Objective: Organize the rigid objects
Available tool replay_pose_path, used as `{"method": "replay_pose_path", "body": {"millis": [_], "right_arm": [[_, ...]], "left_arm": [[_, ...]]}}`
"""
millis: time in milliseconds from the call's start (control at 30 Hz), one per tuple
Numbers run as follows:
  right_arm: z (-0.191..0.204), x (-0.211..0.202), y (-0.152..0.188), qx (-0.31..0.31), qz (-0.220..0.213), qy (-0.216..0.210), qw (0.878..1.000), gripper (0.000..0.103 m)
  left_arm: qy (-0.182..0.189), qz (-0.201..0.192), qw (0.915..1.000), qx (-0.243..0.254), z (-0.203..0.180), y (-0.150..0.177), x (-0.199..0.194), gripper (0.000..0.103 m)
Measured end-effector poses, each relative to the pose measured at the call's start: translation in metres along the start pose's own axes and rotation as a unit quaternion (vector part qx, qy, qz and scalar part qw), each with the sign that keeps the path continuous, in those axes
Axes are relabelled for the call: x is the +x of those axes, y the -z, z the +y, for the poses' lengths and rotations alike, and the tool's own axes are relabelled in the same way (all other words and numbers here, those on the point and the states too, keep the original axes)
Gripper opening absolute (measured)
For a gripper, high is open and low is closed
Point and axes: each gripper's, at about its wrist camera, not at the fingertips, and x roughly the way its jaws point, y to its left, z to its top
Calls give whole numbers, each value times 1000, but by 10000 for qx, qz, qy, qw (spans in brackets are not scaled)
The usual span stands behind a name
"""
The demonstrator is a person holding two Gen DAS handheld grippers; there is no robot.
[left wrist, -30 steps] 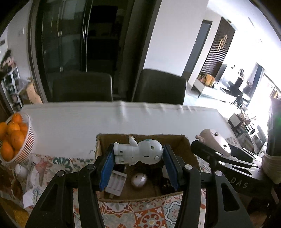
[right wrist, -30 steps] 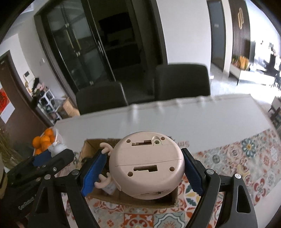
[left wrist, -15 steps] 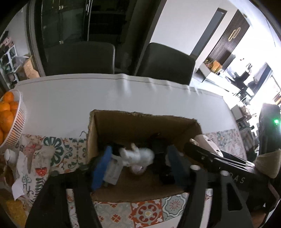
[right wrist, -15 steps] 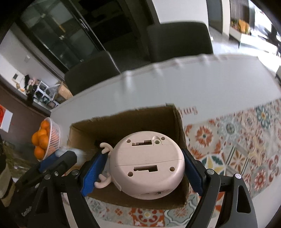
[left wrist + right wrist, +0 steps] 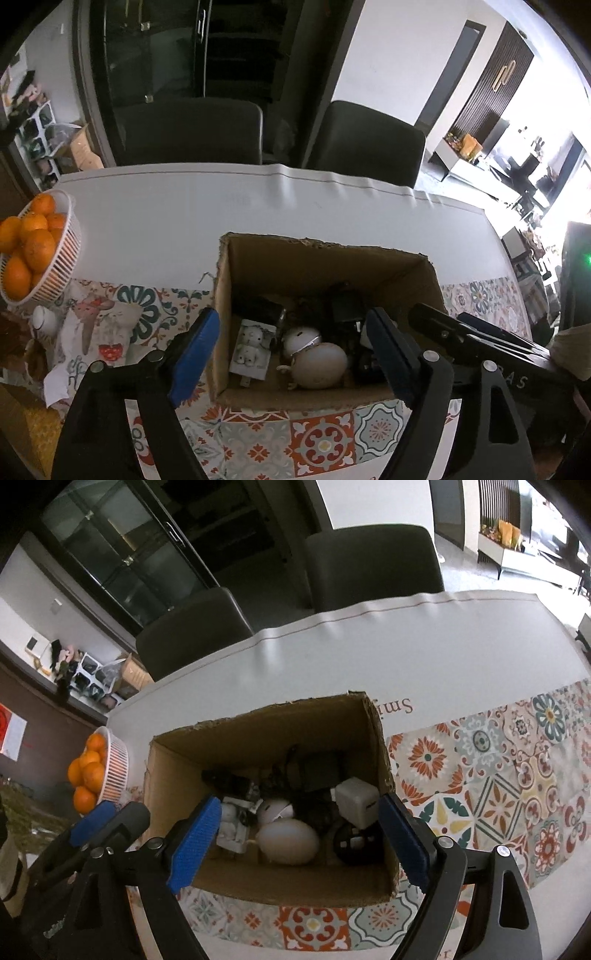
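Note:
An open cardboard box stands on the table. Inside lie a white robot figure, a pink round toy, a small white ball-shaped item, a white charger cube and several dark items. My left gripper is open and empty above the box's near side. My right gripper is open and empty above the box. The right gripper also shows at the right of the left wrist view, the left gripper at the left of the right wrist view.
A white basket of oranges stands at the left. A patterned tile mat lies under the box. Crumpled paper lies left of the box. Two dark chairs stand behind the table.
Both grippers have opened. The white robot figure dropped from the left gripper and the pink round toy from the right gripper into the box. Both views now look down into it.

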Motion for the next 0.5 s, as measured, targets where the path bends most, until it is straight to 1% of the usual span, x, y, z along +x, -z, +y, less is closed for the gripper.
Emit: {"method": "replay_pose_path", "body": {"millis": [267, 433, 467, 500], "right_arm": [[6, -31, 16, -181, -349, 159, 9991, 88], [5, -56, 34, -273, -648, 266, 9972, 88], [5, -61, 37, -288, -699, 294, 9967, 88], [5, -65, 40, -311, -743, 326, 9962, 88]], "left_arm": [[-175, -280, 9994, 88, -3, 15, -29, 86], [-316, -603, 9976, 159, -9, 31, -54, 92], [-372, -678, 9969, 172, -9, 34, -58, 93], [-461, -769, 9958, 194, -11, 38, -64, 96]]}}
